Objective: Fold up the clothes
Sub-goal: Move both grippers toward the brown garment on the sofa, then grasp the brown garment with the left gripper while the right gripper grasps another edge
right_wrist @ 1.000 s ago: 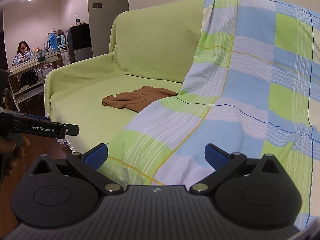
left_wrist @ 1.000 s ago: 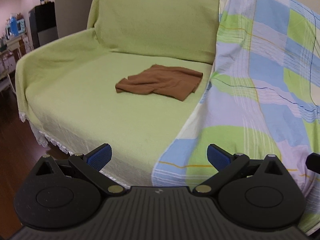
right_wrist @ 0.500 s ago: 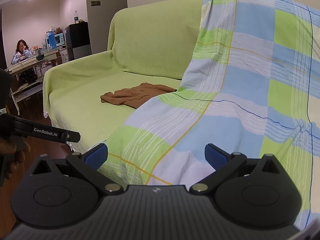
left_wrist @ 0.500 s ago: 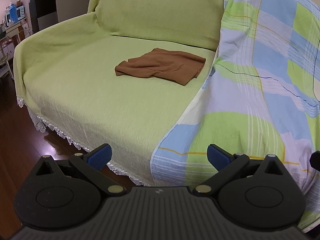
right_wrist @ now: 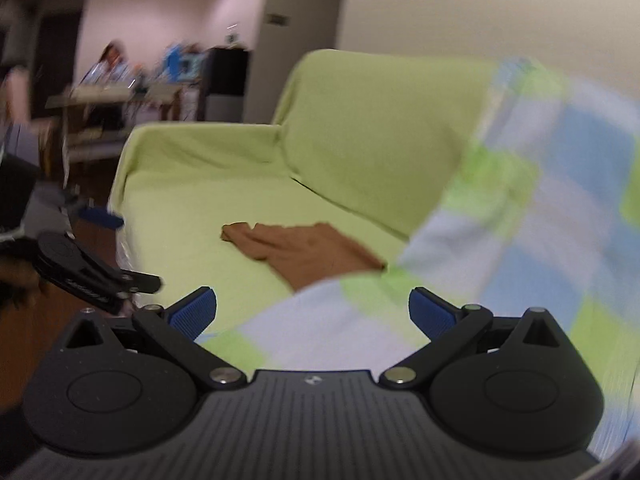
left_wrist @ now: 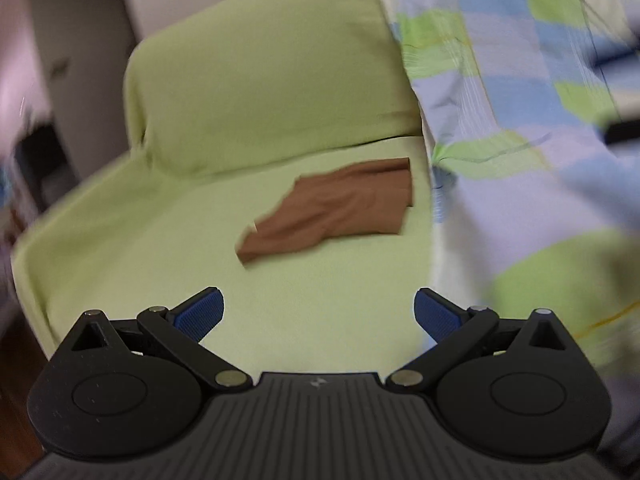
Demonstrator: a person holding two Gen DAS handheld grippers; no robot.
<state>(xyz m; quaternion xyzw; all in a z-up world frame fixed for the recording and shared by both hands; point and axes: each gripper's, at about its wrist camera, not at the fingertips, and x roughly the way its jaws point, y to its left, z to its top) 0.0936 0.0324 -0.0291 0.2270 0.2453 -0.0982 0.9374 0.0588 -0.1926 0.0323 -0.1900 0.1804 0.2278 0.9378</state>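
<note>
A crumpled brown garment (left_wrist: 336,210) lies on the green-covered sofa seat (left_wrist: 160,240), close to the checked blue, green and lilac sheet (left_wrist: 520,120). It also shows in the right wrist view (right_wrist: 304,248), partly behind the sheet (right_wrist: 520,220). My left gripper (left_wrist: 318,314) is open and empty, above the seat in front of the garment. My right gripper (right_wrist: 312,312) is open and empty over the sheet's lower part. The left gripper also shows at the left edge of the right wrist view (right_wrist: 116,248). Both views are blurred.
The sofa backrest (right_wrist: 380,140) rises behind the garment. A dark wooden floor (right_wrist: 40,320) lies left of the sofa. A table with a seated person (right_wrist: 108,68) and a dark cabinet (right_wrist: 228,76) stand far back left.
Both grippers have swung forward and closer to the sofa; the left one now hangs over the seat nearer the brown garment. Both stay open. The garment has not moved.
</note>
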